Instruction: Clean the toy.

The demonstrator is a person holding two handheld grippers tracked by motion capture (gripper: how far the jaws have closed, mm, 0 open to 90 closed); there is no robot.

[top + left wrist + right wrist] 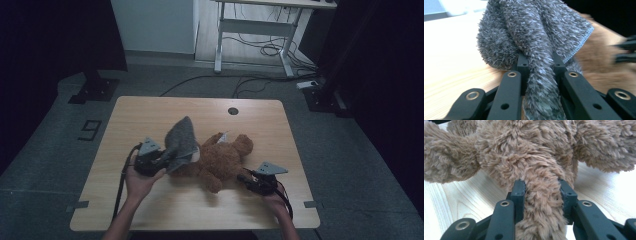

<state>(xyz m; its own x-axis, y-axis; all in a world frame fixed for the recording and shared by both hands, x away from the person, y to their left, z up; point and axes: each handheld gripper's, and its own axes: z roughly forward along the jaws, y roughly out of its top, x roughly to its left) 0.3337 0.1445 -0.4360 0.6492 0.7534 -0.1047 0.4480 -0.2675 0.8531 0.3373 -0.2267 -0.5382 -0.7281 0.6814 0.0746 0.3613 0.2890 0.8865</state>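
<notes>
Teddy bear (222,160) and grey towel (181,140) pinched at a wooden table (150,115).

Lying flat near the middle of the table, brown and fluffy, head toward the far right. Left gripper (162,161) just beside the bear's left side, jaws pressed tight on a fold of the fuzzy grey towel (536,50), cloth lifted up and draped against the bear. Right gripper (247,178) at the bear's near right side, jaws squeezed on a furry brown limb (541,195). Held from below by a hand (140,182) on the left and a hand (275,202) on the right.
</notes>
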